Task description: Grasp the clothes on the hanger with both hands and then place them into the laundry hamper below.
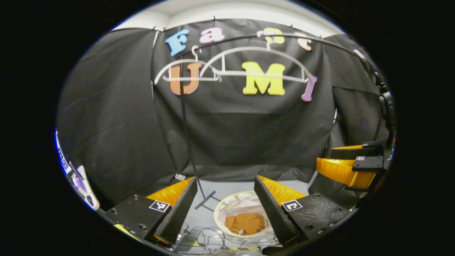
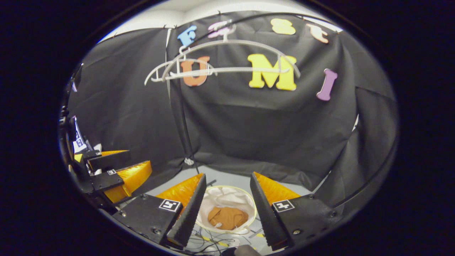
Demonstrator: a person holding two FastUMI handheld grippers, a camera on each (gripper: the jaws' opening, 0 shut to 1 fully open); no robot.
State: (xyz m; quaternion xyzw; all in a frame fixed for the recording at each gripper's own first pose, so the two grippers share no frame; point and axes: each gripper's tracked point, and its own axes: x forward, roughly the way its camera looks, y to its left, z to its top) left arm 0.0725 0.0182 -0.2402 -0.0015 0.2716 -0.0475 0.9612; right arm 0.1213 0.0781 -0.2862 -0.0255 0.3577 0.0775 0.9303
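A: Left gripper (image 1: 225, 208) first: jaws spread wide, nothing between them, pointing down over the floor.

B: Same on the other side. The right gripper (image 2: 227, 208) is wide open and holds nothing. Past its fingers sits the laundry hamper (image 2: 249, 199), round, pale-lined, low and centre.

A: And there are the clothes (image 1: 245, 223), a folded brown bundle lying at the bottom of the laundry hamper (image 1: 220, 209). Not on any hanger.

B: I see the clothes (image 2: 227, 217) in there too. Look up: two white hangers on the rail, both bare. The bigger hanger (image 2: 231, 57) is to the right, a smaller one (image 2: 167, 73) tucked to the left.

A: I have them as well, the big hanger (image 1: 256, 62) and the small hanger (image 1: 181, 71), nothing draped on either. So I'd call the task as good as done: garment off, garment in the hamper, both grippers free. Nothing left that I can spot.

B: Agreed. What differs between views?

A: Mine catches the right gripper (image 1: 352, 165) off at the right edge, jaws apart, plus the rack's pole (image 1: 186, 135) running down to its foot and loose cables (image 1: 209, 238) on the near floor.

B: Mine picks up the left gripper (image 2: 112, 169) at the left edge, also empty, and looks more squarely down into the hamper.
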